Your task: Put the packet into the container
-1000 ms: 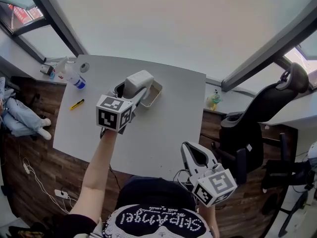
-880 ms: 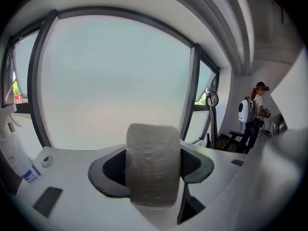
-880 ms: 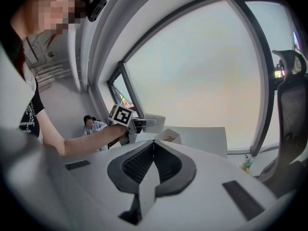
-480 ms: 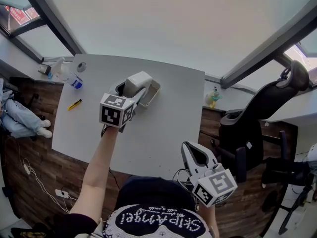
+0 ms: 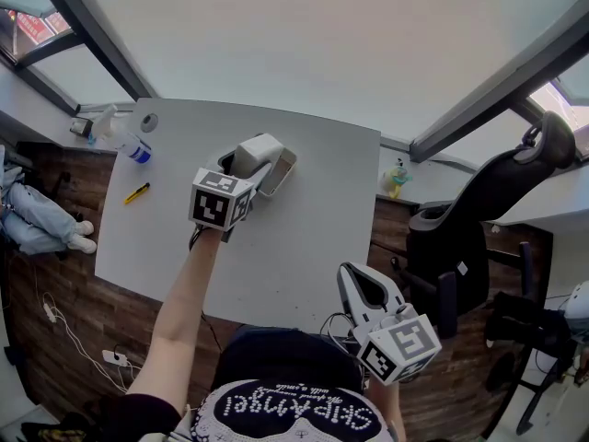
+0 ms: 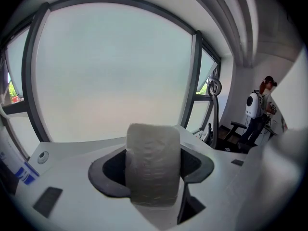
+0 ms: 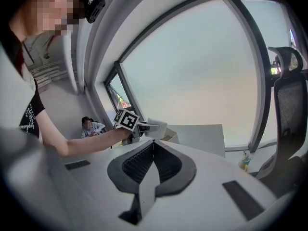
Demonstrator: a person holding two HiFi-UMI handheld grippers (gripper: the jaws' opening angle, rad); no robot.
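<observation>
While we look steeply down from the head view, the table (image 5: 304,247) fills the middle of the scene, and an office chair (image 5: 492,219) stands off its right edge. Now to the grippers! Out over the far half of the table, on a bare outstretched arm (image 5: 184,302), we see the left gripper (image 5: 250,175), and its own view settles it: the jaws are clamped on the packet (image 6: 153,153), a pale, plump, wrapped thing that stands upright between the two dark pads. The right gripper (image 7: 153,148) hangs off the table's near edge, towards the near right corner, with its ribbed pads pressed flat together and nothing between them. The container (image 5: 285,166), a shallow tan tray, sits near the middle of the far edge, and we have the packet right over its left end; whether it touches the container's floor we cannot tell, since gripper and packet cover that part. At the far left corner we spot a spray bottle (image 5: 124,138) and a roll of tape (image 5: 148,122), and a yellow cutter (image 5: 141,192) lies by the left edge.
</observation>
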